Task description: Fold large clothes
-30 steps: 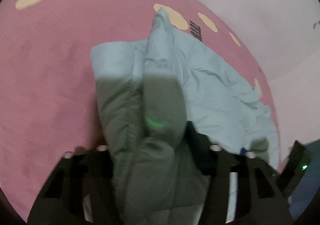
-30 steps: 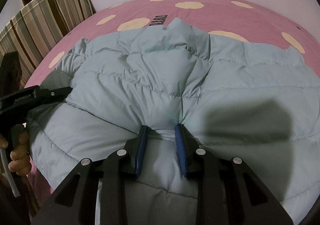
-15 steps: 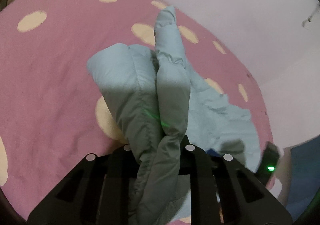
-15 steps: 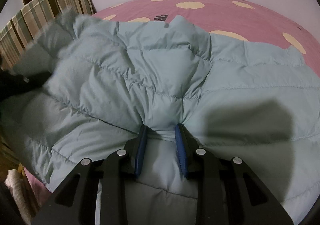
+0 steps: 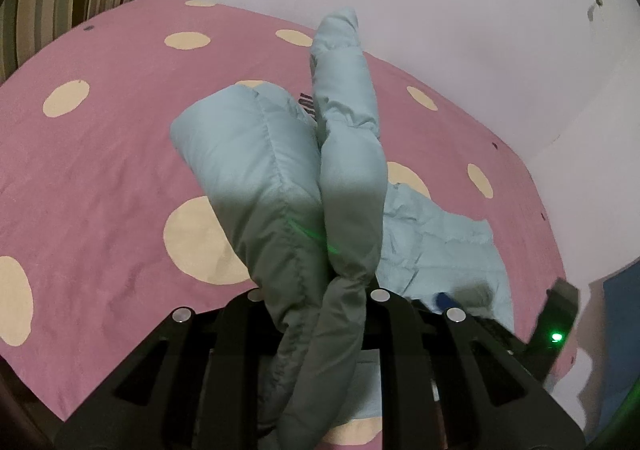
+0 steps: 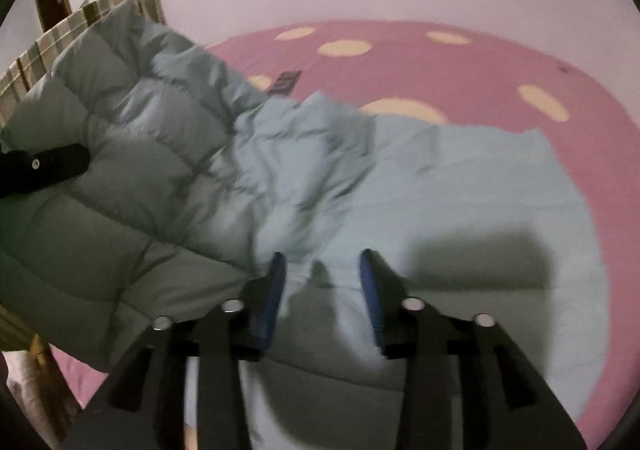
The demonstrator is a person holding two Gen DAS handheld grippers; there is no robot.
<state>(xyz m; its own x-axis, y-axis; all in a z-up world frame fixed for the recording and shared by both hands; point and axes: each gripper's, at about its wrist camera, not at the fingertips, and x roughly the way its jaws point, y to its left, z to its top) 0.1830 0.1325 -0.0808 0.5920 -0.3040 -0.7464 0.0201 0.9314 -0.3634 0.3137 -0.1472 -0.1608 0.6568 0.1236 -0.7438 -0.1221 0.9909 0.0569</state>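
A large pale blue quilted down jacket (image 6: 460, 177) lies on a pink bed with cream dots. My left gripper (image 5: 320, 298) is shut on a bunched edge of the jacket (image 5: 280, 169) and holds it lifted above the bed. In the right wrist view that lifted part (image 6: 120, 137) hangs at the left with the left gripper's black finger (image 6: 44, 165) against it. My right gripper (image 6: 320, 282) has its blue-padded jaws apart around a fold of the jacket near the lower edge.
The pink dotted bedsheet (image 5: 100, 153) spreads left and behind the jacket. A striped headboard or pillow (image 6: 48, 37) stands at the back left. A pale wall (image 5: 460, 9) runs behind the bed. The bed edge drops at lower left (image 6: 32, 370).
My left gripper has raised its held part of the jacket higher and carried it over the flat part. My right gripper's jaws have spread apart on the fold.
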